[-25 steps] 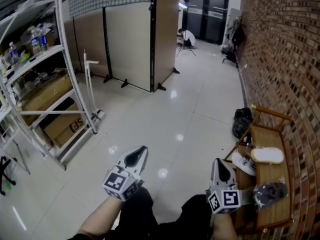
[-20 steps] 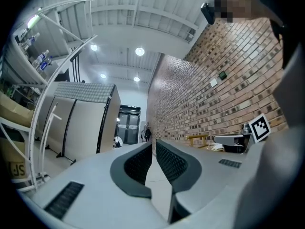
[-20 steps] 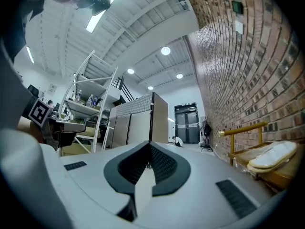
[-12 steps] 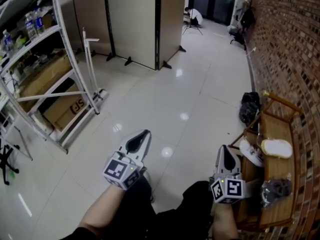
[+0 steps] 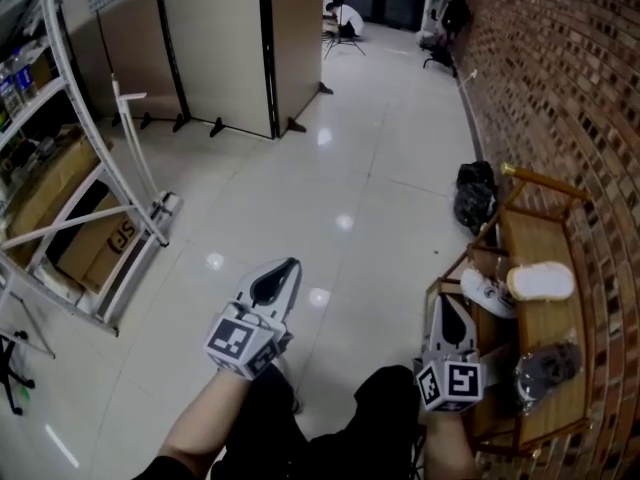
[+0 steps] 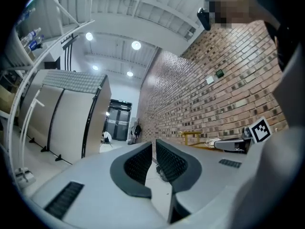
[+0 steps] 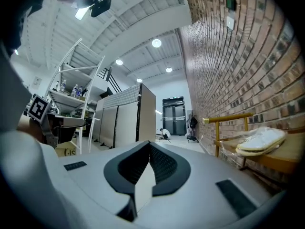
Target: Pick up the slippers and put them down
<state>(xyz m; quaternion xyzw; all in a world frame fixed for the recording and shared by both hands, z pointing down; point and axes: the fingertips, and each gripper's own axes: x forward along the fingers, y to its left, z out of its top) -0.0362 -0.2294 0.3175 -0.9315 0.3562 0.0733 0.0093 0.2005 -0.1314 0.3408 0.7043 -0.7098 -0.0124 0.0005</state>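
A pale cream slipper (image 5: 540, 281) lies flat on the wooden rack (image 5: 527, 240) at the right. A dark grey one (image 5: 545, 366) lies nearer on the same top, apart from it.

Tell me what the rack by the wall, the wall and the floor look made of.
Rack: looks like wood, with a warm brown top, a yellowish rail and a slight sheen.
Wall: bare red-brown brick, matt, with pale mortar lines between the courses.
Floor: probably glazed tile or polished stone. It is pale and glossy, and bright lights mirror in it.

Brick wall (image 5: 560, 88) at right, beige partition screens (image 5: 215, 48), white shelving frame (image 5: 75, 225), black bag (image 5: 475, 196) on glossy floor (image 5: 370, 218)
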